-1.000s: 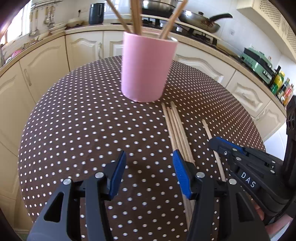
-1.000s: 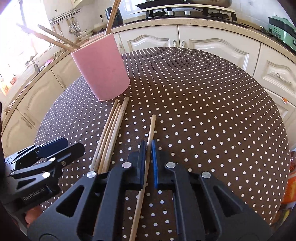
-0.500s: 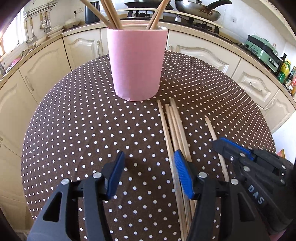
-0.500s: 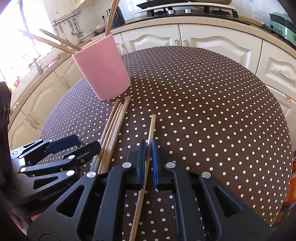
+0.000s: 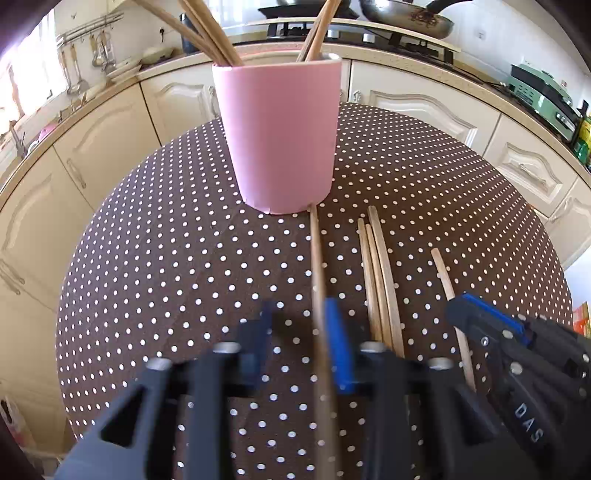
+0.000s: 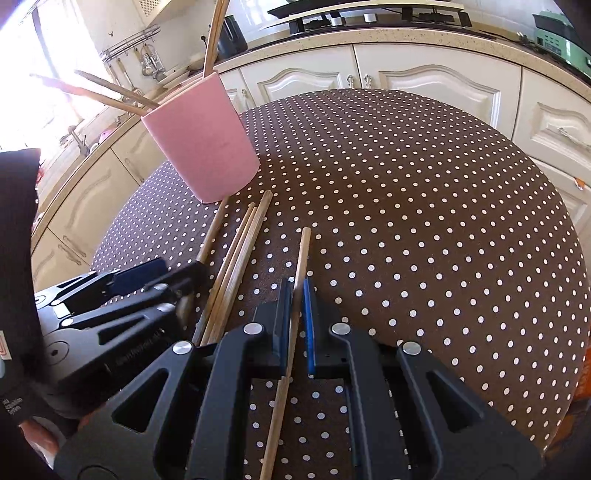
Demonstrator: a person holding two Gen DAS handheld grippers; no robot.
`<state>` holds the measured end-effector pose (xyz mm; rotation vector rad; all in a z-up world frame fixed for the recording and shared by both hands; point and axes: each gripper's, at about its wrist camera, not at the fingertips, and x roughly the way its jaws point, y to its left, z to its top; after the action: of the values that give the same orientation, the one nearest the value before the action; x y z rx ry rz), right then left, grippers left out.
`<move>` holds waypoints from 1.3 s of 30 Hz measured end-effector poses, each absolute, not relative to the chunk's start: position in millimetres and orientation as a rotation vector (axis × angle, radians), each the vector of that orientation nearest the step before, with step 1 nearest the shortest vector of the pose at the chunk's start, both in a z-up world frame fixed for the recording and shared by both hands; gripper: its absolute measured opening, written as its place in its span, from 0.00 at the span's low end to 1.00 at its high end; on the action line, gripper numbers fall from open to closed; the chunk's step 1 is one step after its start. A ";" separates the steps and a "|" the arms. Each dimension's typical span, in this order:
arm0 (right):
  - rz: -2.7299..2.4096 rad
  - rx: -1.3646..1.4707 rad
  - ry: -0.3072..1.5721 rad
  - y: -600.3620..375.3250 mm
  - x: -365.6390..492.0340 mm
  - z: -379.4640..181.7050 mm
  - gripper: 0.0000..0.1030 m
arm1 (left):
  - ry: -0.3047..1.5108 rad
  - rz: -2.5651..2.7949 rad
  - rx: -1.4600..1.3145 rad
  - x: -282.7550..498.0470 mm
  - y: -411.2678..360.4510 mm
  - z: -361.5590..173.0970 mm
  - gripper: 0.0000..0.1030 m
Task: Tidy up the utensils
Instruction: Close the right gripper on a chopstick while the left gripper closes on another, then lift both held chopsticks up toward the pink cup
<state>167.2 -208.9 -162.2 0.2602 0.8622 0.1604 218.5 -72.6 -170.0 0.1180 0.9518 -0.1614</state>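
Observation:
A pink cup (image 5: 280, 140) (image 6: 203, 147) holding several wooden chopsticks stands on the dotted brown table (image 5: 147, 258). My left gripper (image 5: 299, 332) (image 6: 173, 273) is closing around one chopstick (image 5: 316, 258) (image 6: 212, 232) that lies pointing at the cup's base. Its right pad touches the stick, and a gap still shows on the left side. Three loose chopsticks (image 5: 376, 266) (image 6: 240, 251) lie just to its right. My right gripper (image 6: 297, 295) (image 5: 480, 317) is shut on a single chopstick (image 6: 301, 254) (image 5: 443, 273) lying further right.
Cream kitchen cabinets (image 5: 424, 110) and a worktop curve behind the round table (image 6: 406, 184). A hob with a pan (image 5: 406, 18) is at the back, and a green appliance (image 5: 543, 96) sits at the right. A person's dark sleeve (image 6: 18, 258) shows at the left.
My left gripper's jaws have narrowed from wide open around one chopstick, which now lies apart from the other three. The right gripper stays shut on its chopstick.

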 end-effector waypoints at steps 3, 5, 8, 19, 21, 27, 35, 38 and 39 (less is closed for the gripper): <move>0.157 0.242 0.861 -205.8 166.1 -161.1 0.07 | 0.954 -0.164 0.103 213.4 -65.6 -170.4 0.07; 0.164 0.240 0.864 -204.0 166.2 -161.1 0.07 | 0.963 -0.181 0.071 206.3 -56.3 -171.3 0.06; 0.193 0.239 0.873 -200.3 165.1 -162.1 0.07 | 0.980 -0.200 0.027 197.2 -47.8 -171.1 0.06; 0.217 0.152 0.894 -185.5 154.0 -160.1 0.08 | 1.009 -0.180 -0.050 170.0 -15.6 -171.5 0.07; 0.193 0.133 0.895 -183.5 155.1 -160.0 0.08 | 1.000 -0.145 -0.024 171.4 -15.3 -170.8 0.08; 0.133 0.097 0.898 -184.7 165.4 -159.2 0.41 | 1.002 -0.106 0.004 182.0 -19.6 -168.0 0.25; 0.075 -0.012 0.866 -174.3 173.0 -162.8 0.12 | 0.977 -0.045 0.024 197.6 -17.8 -167.4 0.25; 0.090 0.006 0.865 -178.2 175.9 -162.8 0.07 | 0.943 0.009 0.038 205.2 -14.2 -168.4 0.06; 0.100 0.020 0.865 -180.7 176.8 -163.0 0.06 | 0.945 0.002 0.031 206.2 -12.5 -167.7 0.06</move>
<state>176.8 -180.7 -163.0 0.0200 0.8649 0.0996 206.2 -12.5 -167.7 0.0311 0.9446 0.0020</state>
